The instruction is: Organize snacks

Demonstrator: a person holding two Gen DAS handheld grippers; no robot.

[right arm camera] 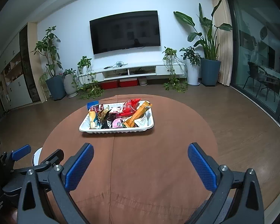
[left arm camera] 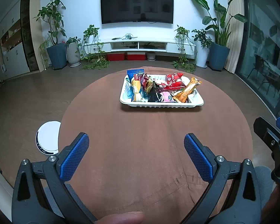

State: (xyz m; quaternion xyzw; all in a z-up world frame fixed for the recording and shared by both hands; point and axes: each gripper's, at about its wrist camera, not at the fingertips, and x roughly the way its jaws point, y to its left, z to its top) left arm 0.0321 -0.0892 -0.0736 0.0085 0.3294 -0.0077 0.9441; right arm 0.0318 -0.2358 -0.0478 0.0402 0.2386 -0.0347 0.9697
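A white plastic tray [left arm camera: 158, 105] sits on the far half of a round table with a brown cloth [left arm camera: 149, 149]. It holds several snack packets, among them a red bag [left arm camera: 174, 80], an orange bar [left arm camera: 188, 90] and a yellow packet [left arm camera: 136, 89]. The tray also shows in the right wrist view [right arm camera: 110, 130]. My left gripper [left arm camera: 136, 153] is open and empty over the near part of the table. My right gripper [right arm camera: 141, 160] is open and empty, well short of the tray. The right gripper shows at the left view's right edge [left arm camera: 274, 138].
A white round device [left arm camera: 46, 138] lies on the floor left of the table. A TV [left arm camera: 137, 5], a low white cabinet [left arm camera: 140, 45] and potted plants [left arm camera: 56, 56] line the far wall. Glass doors [right arm camera: 261, 56] stand on the right.
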